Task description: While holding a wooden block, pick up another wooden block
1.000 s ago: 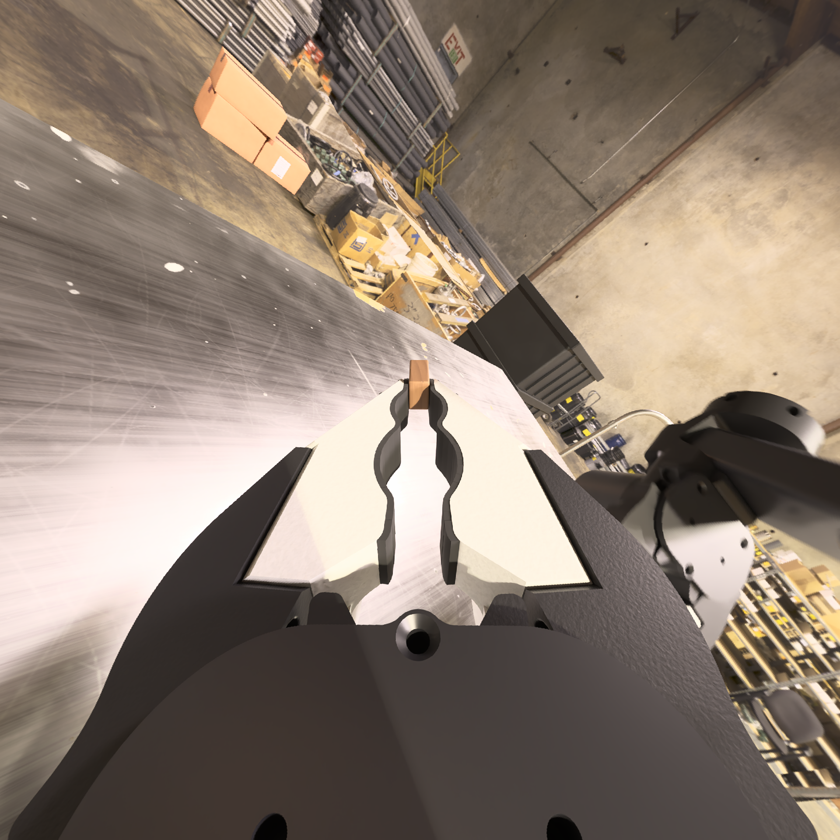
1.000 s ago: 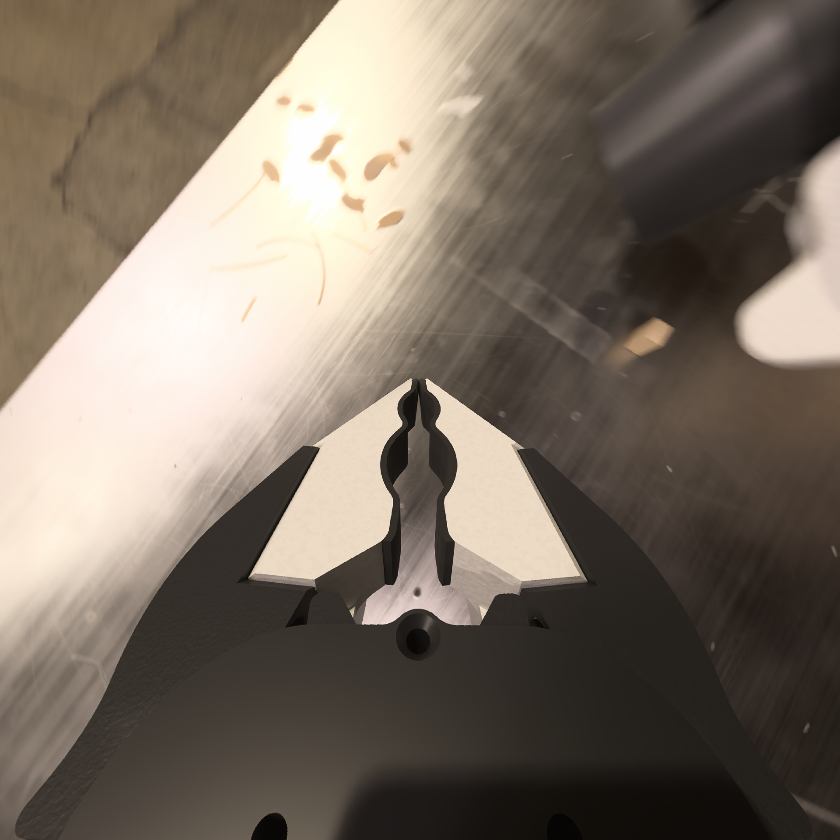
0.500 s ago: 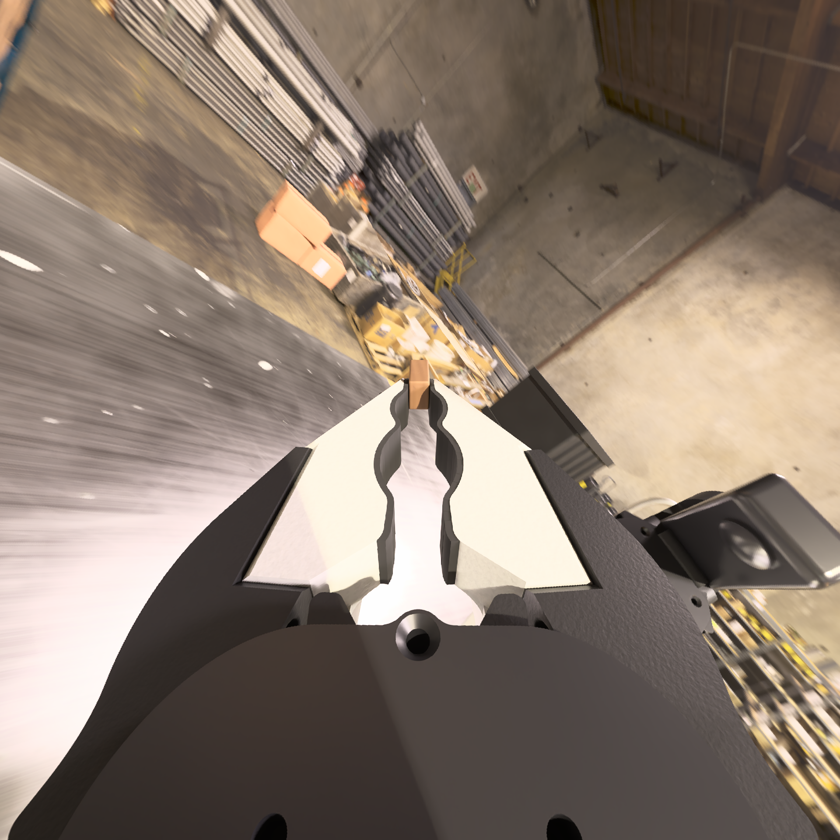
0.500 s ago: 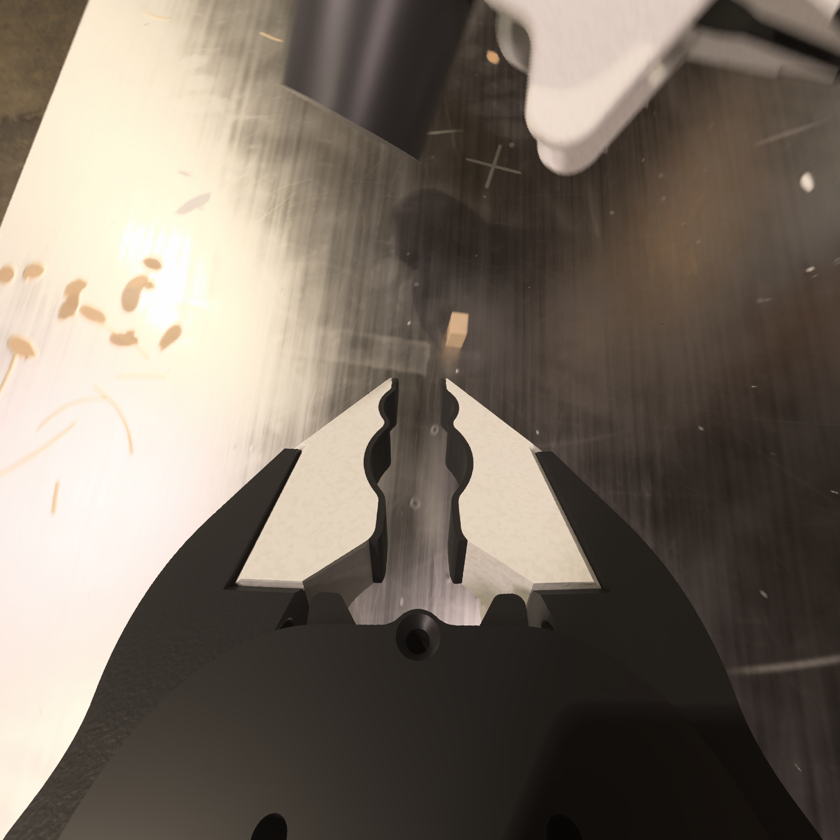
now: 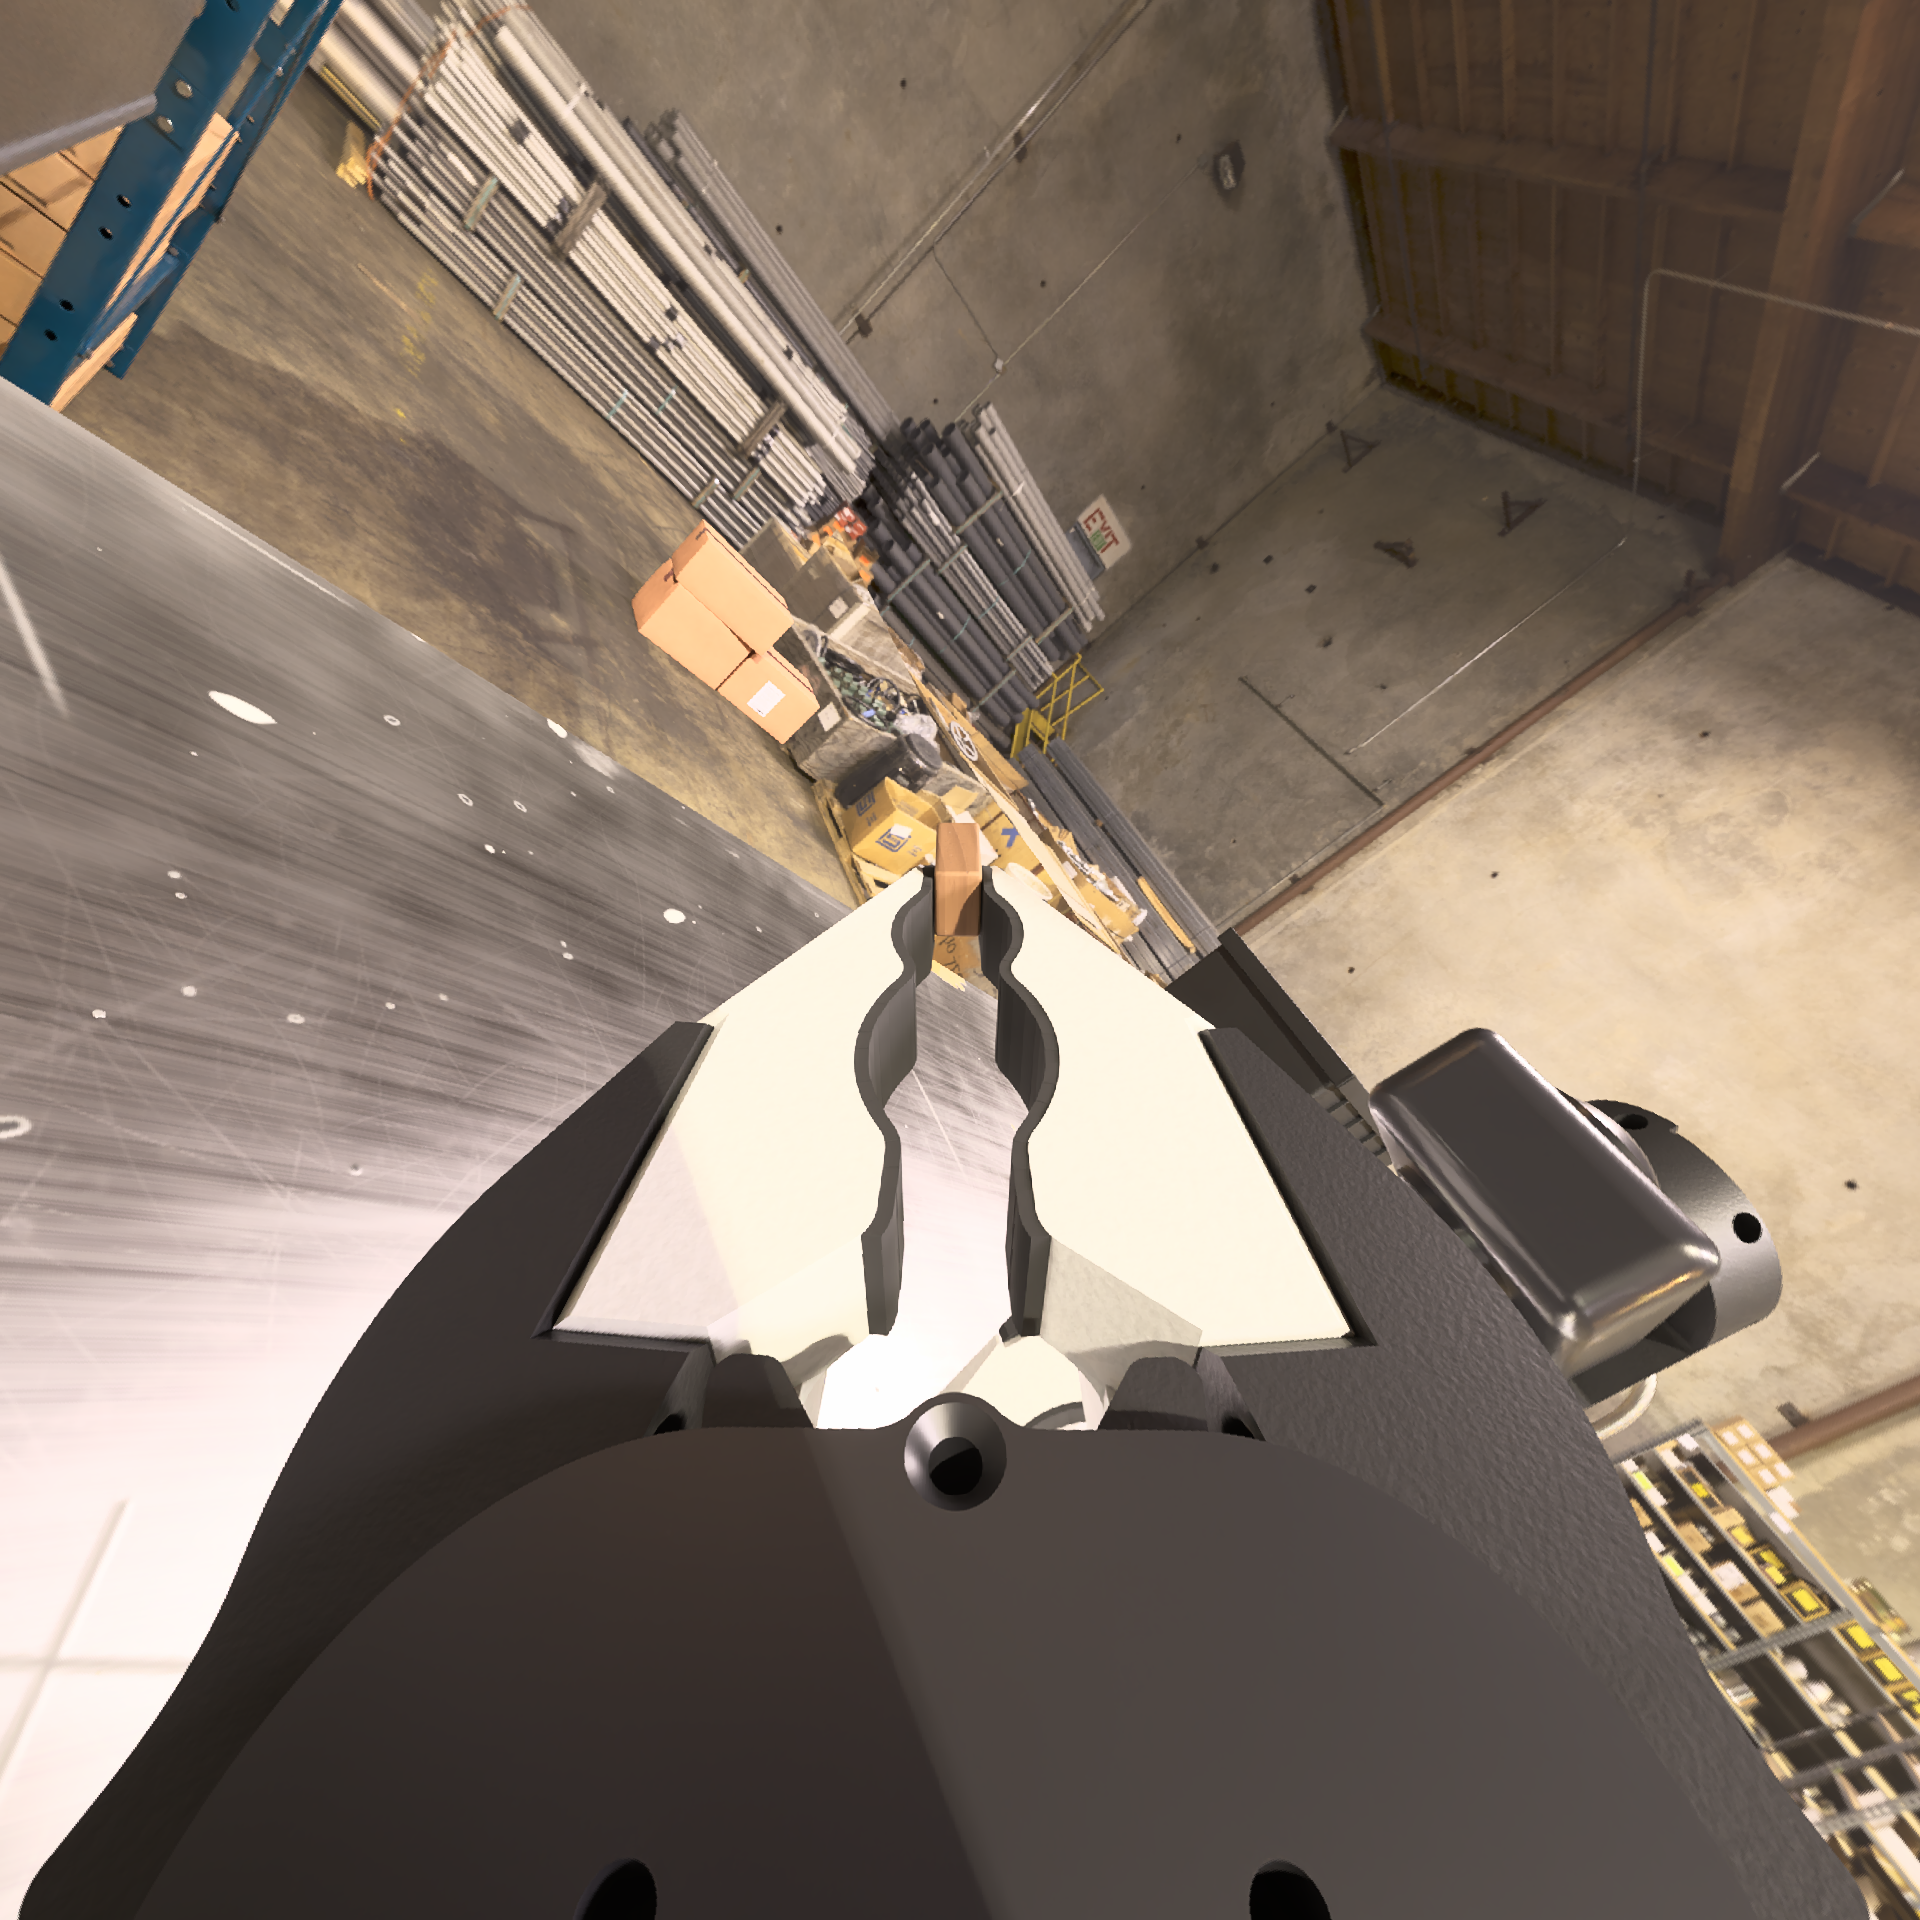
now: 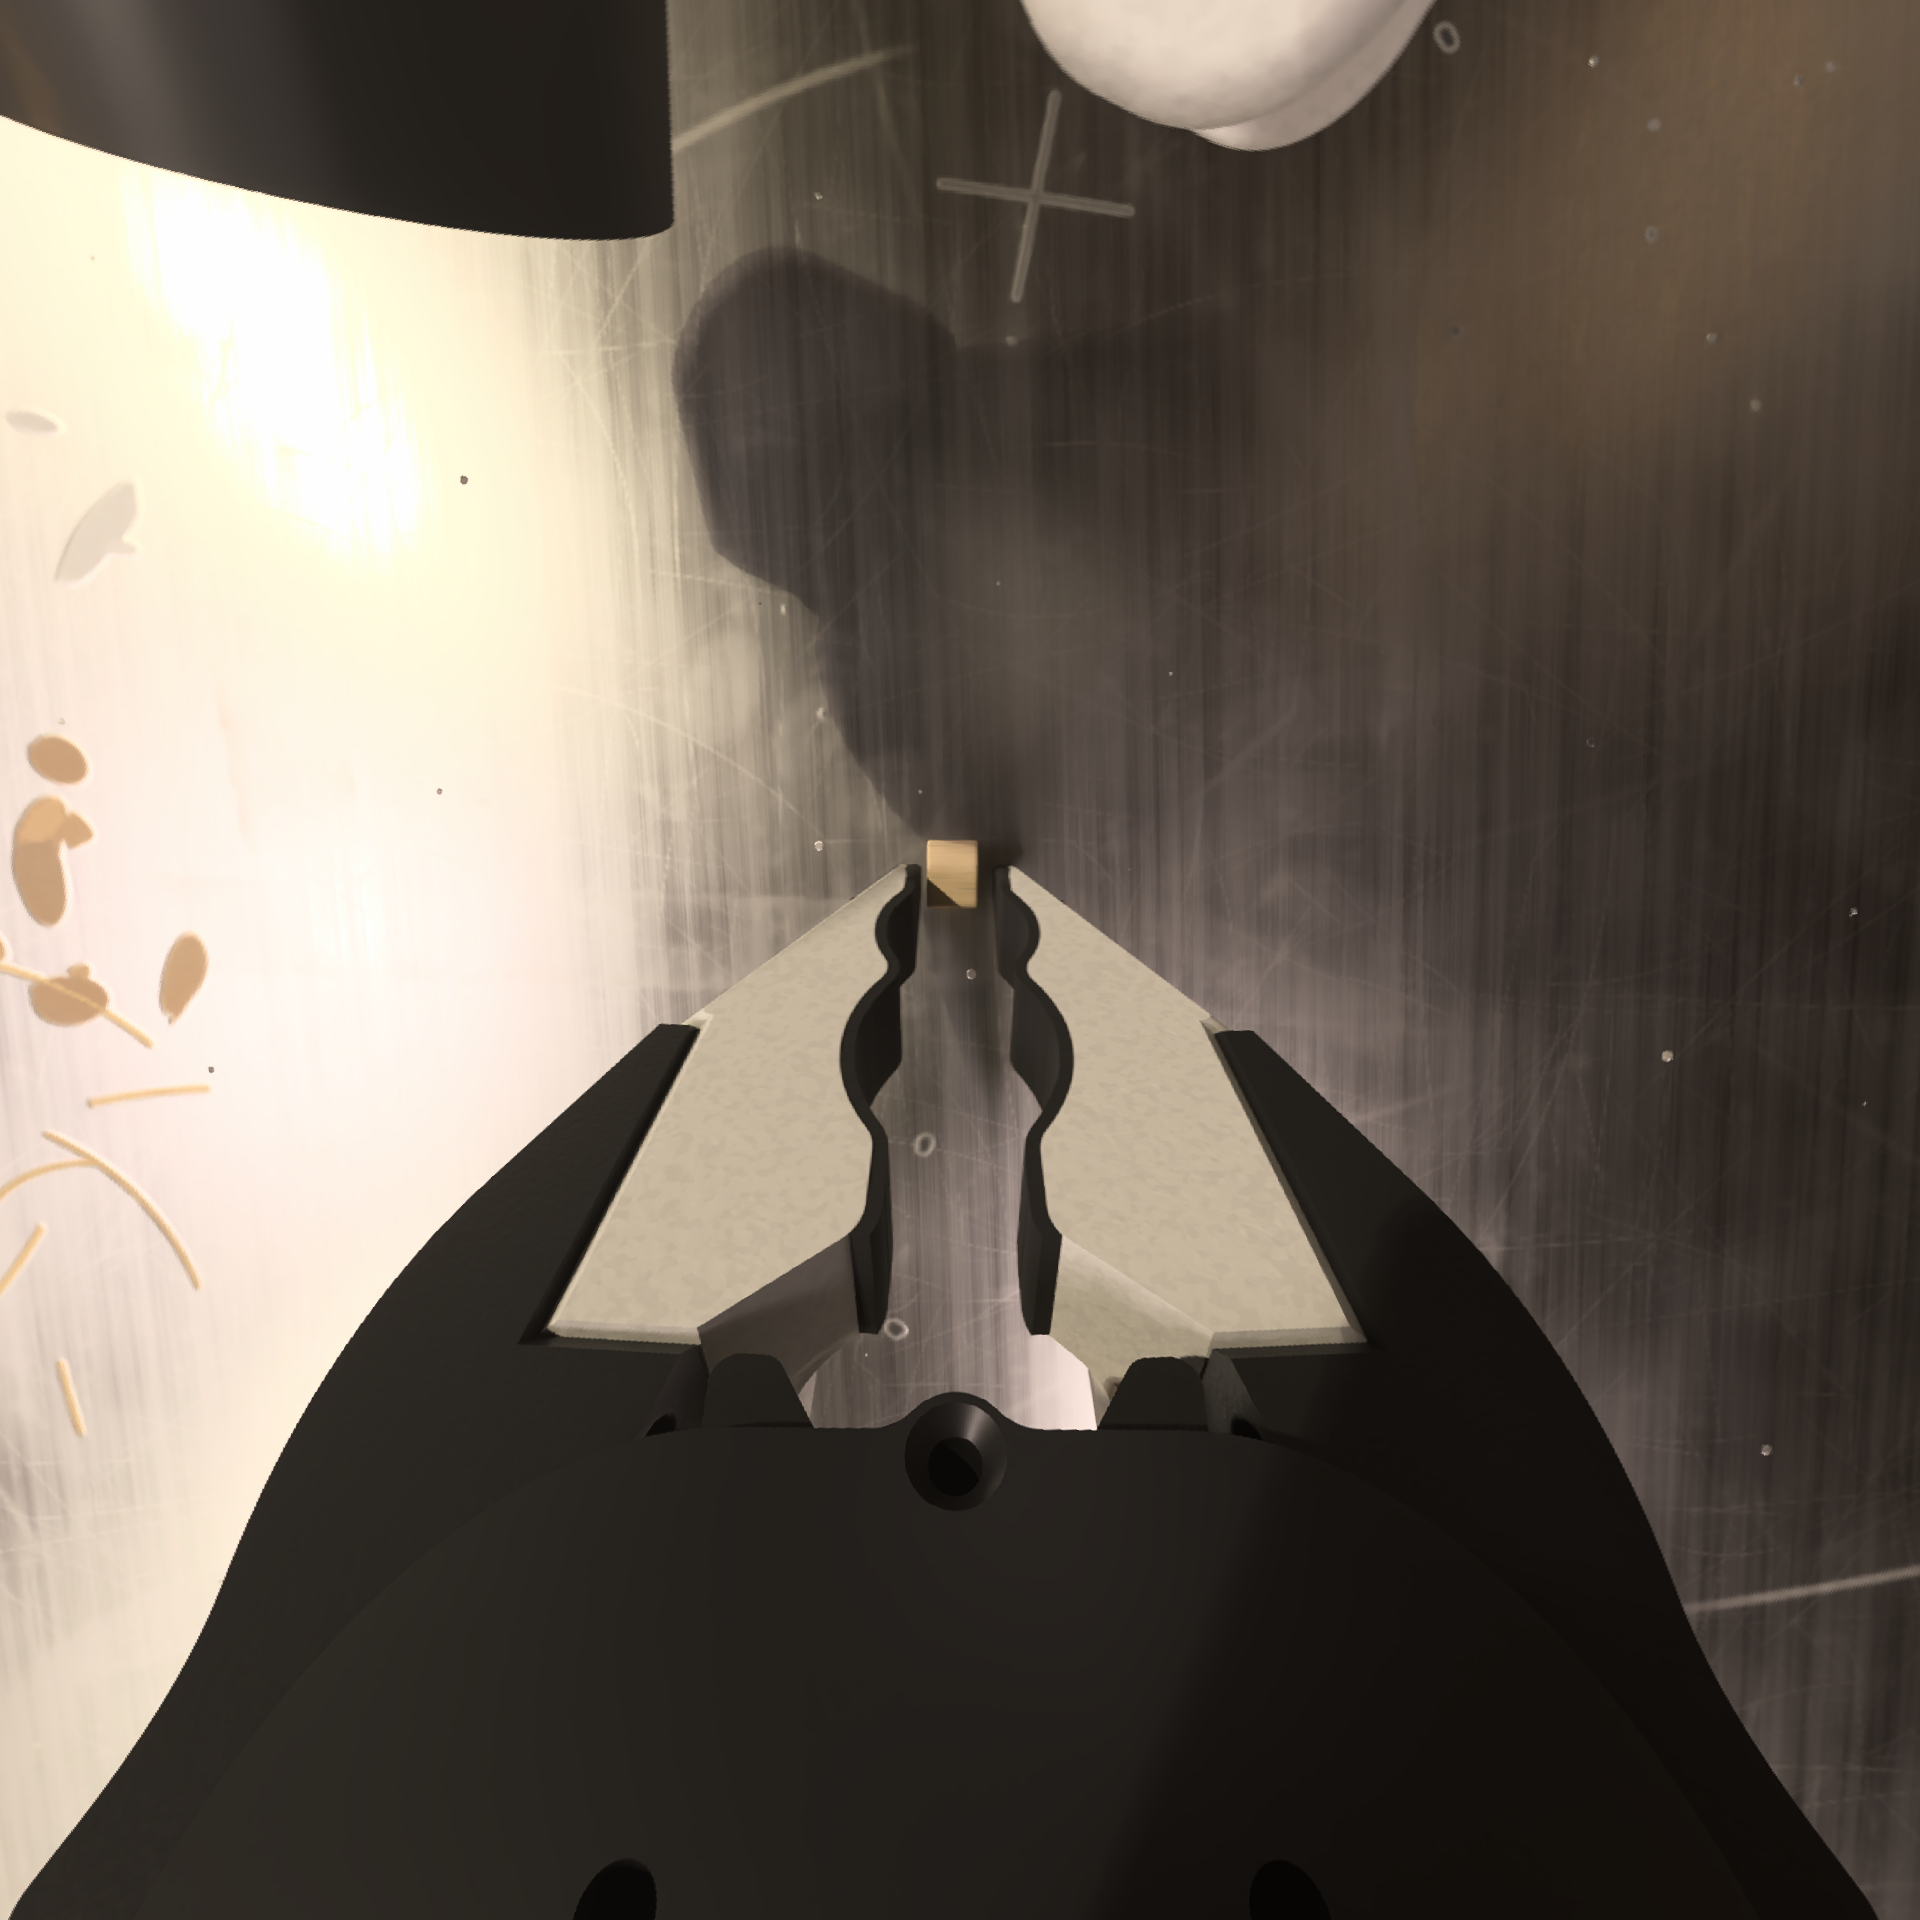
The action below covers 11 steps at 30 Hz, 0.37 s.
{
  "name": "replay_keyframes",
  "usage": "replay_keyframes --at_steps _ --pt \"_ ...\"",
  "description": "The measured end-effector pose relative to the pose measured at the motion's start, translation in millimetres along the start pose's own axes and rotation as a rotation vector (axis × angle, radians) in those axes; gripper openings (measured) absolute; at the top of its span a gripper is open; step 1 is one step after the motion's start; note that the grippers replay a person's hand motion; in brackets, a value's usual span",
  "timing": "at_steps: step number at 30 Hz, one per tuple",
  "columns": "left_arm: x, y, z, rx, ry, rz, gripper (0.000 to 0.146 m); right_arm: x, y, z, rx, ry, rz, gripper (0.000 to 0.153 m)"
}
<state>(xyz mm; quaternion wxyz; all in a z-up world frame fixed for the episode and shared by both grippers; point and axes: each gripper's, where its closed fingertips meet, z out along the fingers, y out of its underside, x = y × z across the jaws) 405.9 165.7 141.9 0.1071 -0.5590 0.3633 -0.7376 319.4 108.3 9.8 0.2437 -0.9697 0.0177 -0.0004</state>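
Since a second ago your right gripper (image 6: 957, 883) has parted and straddles the second block (image 6: 953, 876), mid-counter (image 6: 1455, 727). Left gripper (image 5: 957, 899) clamps the first block (image 5: 957, 878); closing and lifting remain.

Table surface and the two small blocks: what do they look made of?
Table: looks like brushed metal, with fine streaks, scratches and glare. Block in the left gripper: reddish-brown block, probably wood, matte. Block between the right gripper fingertips: paler, tan, matte; grain too small to see.

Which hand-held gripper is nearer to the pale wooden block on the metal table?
Right. The right hand-held gripper has the pale wooden block between its open fingertips; the left hand-held gripper holds another block.
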Motion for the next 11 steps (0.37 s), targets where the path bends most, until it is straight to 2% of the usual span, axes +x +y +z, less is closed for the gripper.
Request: replay_keyframes --at_steps 1,6,8,11 --pt "0.1 -0.4 -0.2 0.001 0.0 0.0 0.007 -0.5 -0.4 0.3 -0.001 0.003 -0.012 0.009" --pt "0.6 0.5 -0.7 -0.003 -0.003 0.008 0.007 -0.9 -0.6 0.2 0.034 -0.015 -0.036 0.009" --pt "0.7 3.5 0.2 -0.016 -0.006 0.011 0.007 -2.4 -0.4 -3.0 0.105 -0.039 -0.036 0.009" --pt "1.3 10.3 2.7 -0.042 -0.002 -0.001 0.007 -3.8 -6.7 -23.0 0.319 -0.105 0.006 0.009"
